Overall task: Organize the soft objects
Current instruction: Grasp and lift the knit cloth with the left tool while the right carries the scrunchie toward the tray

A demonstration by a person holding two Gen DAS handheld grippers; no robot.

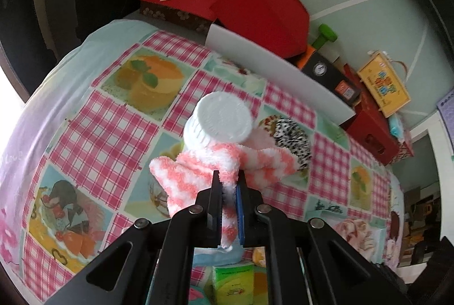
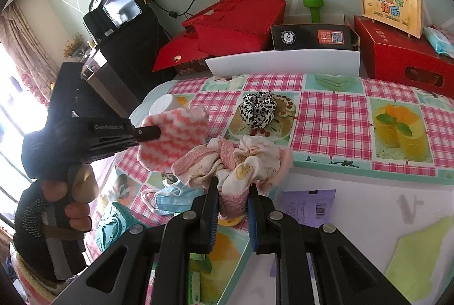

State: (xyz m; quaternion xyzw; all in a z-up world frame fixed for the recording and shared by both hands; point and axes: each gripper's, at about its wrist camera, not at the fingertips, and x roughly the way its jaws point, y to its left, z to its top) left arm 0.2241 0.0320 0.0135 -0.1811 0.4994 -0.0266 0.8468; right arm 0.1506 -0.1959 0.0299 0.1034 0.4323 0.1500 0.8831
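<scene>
A fuzzy pink-and-white striped sock (image 1: pixel 198 165) hangs above the checked tablecloth (image 1: pixel 107 117), and my left gripper (image 1: pixel 228 177) is shut on its middle. The right wrist view shows that same sock (image 2: pixel 176 140) pinched at the tip of the left gripper (image 2: pixel 156 133), which a gloved hand (image 2: pixel 56 191) holds. My right gripper (image 2: pixel 233 185) is shut on a crumpled pink and cream cloth bundle (image 2: pixel 241 160), raised over the table's near edge. A leopard-print scrunchie (image 2: pixel 256 109) lies on the cloth beyond both.
A white cup (image 1: pixel 218 120) sits just behind the sock. A blue face mask (image 2: pixel 173 197), a purple packet (image 2: pixel 306 208) and a green cloth (image 2: pixel 420 256) lie near me. Red boxes (image 2: pixel 227 29), a white board (image 2: pixel 283 60) and a black box (image 2: pixel 312 36) line the far edge.
</scene>
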